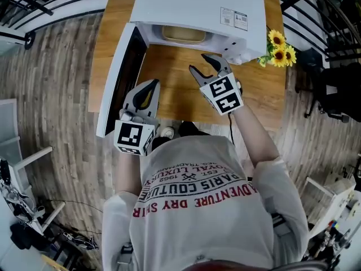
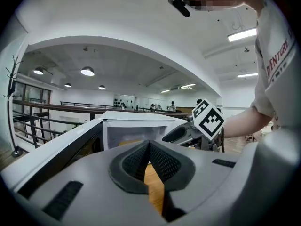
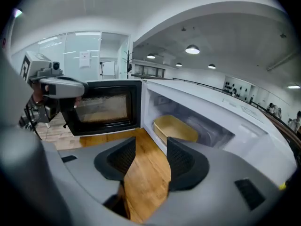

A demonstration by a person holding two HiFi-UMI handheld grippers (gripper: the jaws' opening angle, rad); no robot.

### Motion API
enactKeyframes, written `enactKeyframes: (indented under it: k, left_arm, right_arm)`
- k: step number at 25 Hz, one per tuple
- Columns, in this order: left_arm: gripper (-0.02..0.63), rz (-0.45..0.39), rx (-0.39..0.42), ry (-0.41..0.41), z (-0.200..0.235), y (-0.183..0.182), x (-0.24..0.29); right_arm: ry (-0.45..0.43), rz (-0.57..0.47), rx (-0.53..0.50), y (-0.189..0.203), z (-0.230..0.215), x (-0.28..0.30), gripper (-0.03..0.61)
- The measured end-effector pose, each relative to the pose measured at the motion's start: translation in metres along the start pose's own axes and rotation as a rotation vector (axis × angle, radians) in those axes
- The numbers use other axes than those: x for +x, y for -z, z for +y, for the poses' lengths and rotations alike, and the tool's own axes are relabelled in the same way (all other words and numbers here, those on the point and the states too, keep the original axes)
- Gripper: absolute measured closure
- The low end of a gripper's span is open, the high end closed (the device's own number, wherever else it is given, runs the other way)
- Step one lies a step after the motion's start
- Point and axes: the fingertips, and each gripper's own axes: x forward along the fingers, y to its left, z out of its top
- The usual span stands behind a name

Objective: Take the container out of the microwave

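Nearest the person, over the near part of the wooden table (image 1: 169, 95), the left gripper (image 1: 150, 86) hangs with its jaws pressed together and nothing between them, just beside the swung-open door (image 1: 115, 78). A little further in and to the right, the right gripper (image 1: 198, 62) points at the oven mouth, jaws apart and empty. Beyond it the white microwave (image 1: 197, 4) stands open, and there's the container (image 3: 175, 128), a shallow tan tray lying flat on the cavity floor. It looks light and thin-walled, probably a bit bendy, so I'd pinch the near rim gently and draw it out level. Sunflowers (image 1: 279, 47) sit at the far right.
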Motion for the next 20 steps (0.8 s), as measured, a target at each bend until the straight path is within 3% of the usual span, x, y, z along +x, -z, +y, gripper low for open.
enactKeyframes:
  k: [5, 13, 20]
  left_arm:
    - [0.600, 0.017, -0.014, -0.071, 0.017, 0.002, 0.004]
    - [0.600, 0.049, -0.027, -0.151, 0.034, 0.010, 0.006]
    - [0.600, 0.044, -0.028, -0.182, 0.040, 0.004, 0.005]
  right_arm:
    - [-0.094, 0.108, -0.167, 0.003, -0.006, 0.049, 0.370]
    - [-0.085, 0.249, -0.451, 0.017, -0.024, 0.118, 0.367]
    - [-0.121, 0.320, -0.555, 0.024, -0.026, 0.143, 0.440]
